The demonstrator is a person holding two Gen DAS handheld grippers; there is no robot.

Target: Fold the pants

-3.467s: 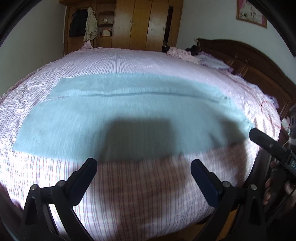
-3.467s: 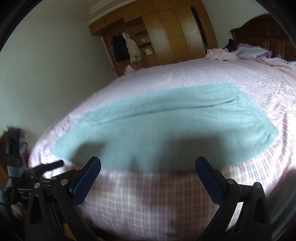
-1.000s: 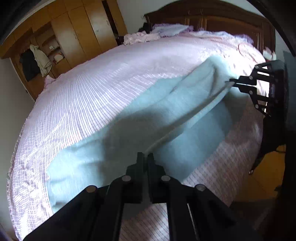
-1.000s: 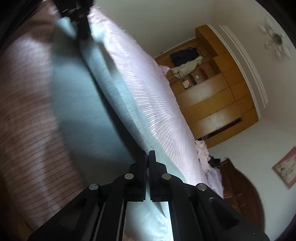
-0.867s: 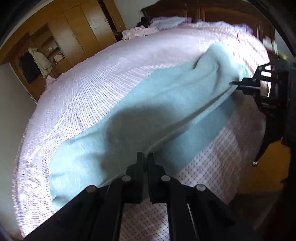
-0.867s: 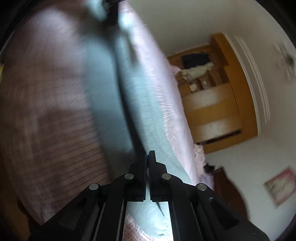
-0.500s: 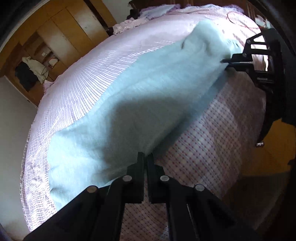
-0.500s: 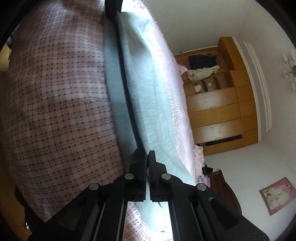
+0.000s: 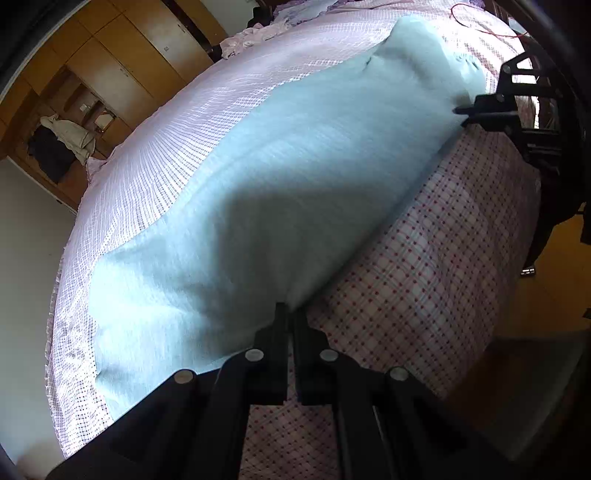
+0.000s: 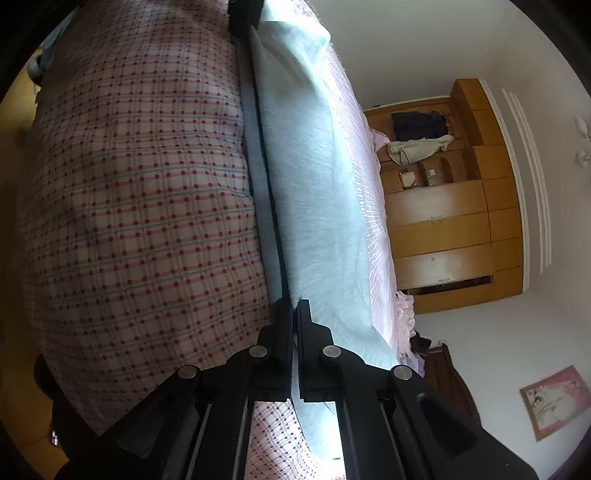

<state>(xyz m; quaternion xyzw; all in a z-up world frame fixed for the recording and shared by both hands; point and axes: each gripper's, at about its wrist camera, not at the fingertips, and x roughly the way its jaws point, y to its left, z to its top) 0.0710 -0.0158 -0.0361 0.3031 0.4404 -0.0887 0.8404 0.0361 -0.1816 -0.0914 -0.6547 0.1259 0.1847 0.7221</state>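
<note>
Light blue pants [image 9: 280, 177] lie lengthwise on a bed, their near long edge lifted off the bedspread. My left gripper [image 9: 290, 312] is shut on that edge at one end. My right gripper [image 10: 293, 306] is shut on the same edge at the other end; it also shows in the left wrist view [image 9: 461, 110] at the far right. In the right wrist view the pants [image 10: 314, 177] run away from me as a raised strip, with the left gripper [image 10: 243, 22] at the top.
The bed has a pink checked bedspread [image 9: 424, 266] that drops over the near side. A wooden wardrobe [image 9: 122, 70] stands behind the bed, with clothes hung in it. Crumpled clothes [image 9: 251, 37] lie by the dark headboard. Bare floor [image 9: 554, 295] shows at the right.
Both grippers went from open above the flat pants to shut on the near edge. Over the last second they have carried that edge up and toward the far side.
</note>
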